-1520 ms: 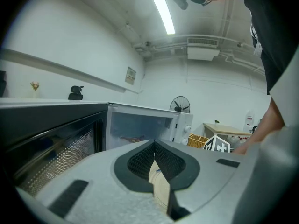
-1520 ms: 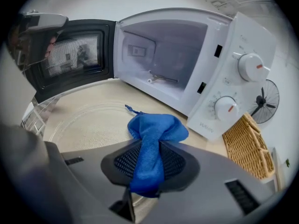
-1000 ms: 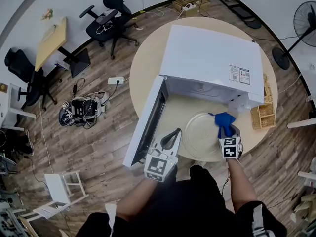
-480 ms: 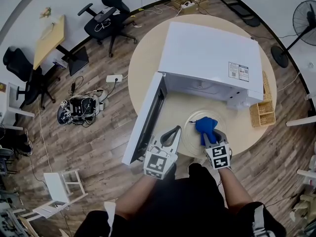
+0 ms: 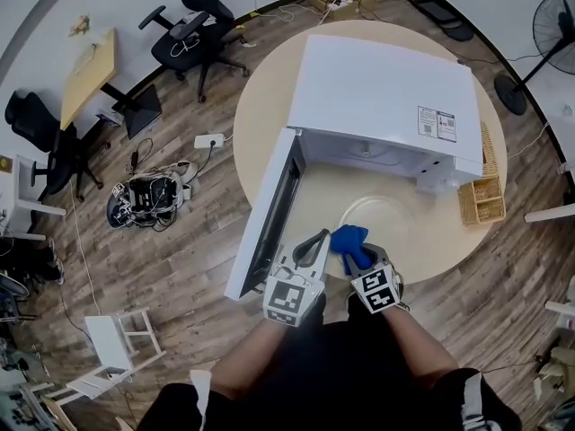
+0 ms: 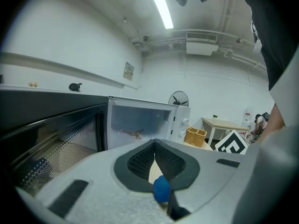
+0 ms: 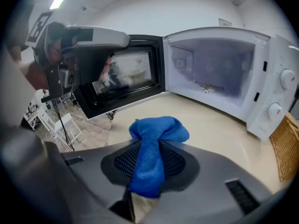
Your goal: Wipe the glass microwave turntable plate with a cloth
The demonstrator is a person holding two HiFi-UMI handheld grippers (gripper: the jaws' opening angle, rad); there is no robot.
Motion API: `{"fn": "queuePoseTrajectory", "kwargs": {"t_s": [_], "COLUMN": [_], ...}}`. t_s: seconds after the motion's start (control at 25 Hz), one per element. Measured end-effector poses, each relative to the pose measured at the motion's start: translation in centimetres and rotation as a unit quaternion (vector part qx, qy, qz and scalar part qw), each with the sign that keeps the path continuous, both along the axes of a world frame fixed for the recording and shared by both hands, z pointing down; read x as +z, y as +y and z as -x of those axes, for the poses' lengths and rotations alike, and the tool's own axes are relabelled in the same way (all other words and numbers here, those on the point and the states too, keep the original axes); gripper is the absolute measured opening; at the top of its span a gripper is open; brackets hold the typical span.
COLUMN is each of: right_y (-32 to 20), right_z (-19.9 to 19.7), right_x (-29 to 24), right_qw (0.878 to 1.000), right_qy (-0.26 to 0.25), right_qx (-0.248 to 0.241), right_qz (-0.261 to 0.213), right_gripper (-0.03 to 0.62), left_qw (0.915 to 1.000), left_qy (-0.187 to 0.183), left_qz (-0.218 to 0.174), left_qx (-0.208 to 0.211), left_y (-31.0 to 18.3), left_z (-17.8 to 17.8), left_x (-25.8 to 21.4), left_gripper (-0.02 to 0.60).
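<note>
In the head view, the left gripper [image 5: 315, 244] is being held with its jaws pressed together and nothing between them, just left of the right gripper [image 5: 360, 257]. A blue cloth [image 5: 347, 238] is being pinched in the right gripper's jaws. The glass plate [image 5: 388, 225] is lying on the round table [image 5: 260, 124] just beyond that gripper and to its right, the cloth being held over its near left rim; contact cannot be judged. Beyond both grippers a white microwave [image 5: 382, 97] is standing, its door [image 5: 269, 218] swung open on the left gripper's side. In the left gripper view, the left gripper [image 6: 154, 143] is being shown closed, only a thin slit of table being visible between the pads, with the cloth [image 6: 161, 189] seen below them and a basket [image 6: 195, 136] off to the right. In the right gripper view, the right gripper [image 7: 150, 143] is being shown clamped on the cloth [image 7: 156, 133], which is bunching past the jaw tips.
</note>
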State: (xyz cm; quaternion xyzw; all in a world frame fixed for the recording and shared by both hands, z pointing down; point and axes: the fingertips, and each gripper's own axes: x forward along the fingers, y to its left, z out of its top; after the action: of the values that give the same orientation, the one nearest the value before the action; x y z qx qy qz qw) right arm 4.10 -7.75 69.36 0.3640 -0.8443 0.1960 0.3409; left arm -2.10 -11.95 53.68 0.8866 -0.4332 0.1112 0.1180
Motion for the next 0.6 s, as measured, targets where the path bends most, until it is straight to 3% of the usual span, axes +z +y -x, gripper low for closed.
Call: {"fn": "queuePoseTrajectory", "kwargs": {"t_s": [0.16,0.6], "right_y": [1.4,1.2], "right_z": [1.1,-0.7], "right_x": [1.1,1.8], "right_qw": [0.999,0.999], "right_qy": [0.026,0.036], "right_qx": [-0.028,-0.01], "right_qz": [0.016,0.008], "right_gripper": [0.095,0.094], "left_qw": [1.0,0.9993], "left_qy": [-0.003,-0.017], "left_qz": [0.0,0.018], "left_qx": [0.002,0.027], "left_y": [0.0,1.0], "left_z": [0.3,-0.4], "left_x": [-0.1,1.9], "left_gripper": [0.006,0.006]}}
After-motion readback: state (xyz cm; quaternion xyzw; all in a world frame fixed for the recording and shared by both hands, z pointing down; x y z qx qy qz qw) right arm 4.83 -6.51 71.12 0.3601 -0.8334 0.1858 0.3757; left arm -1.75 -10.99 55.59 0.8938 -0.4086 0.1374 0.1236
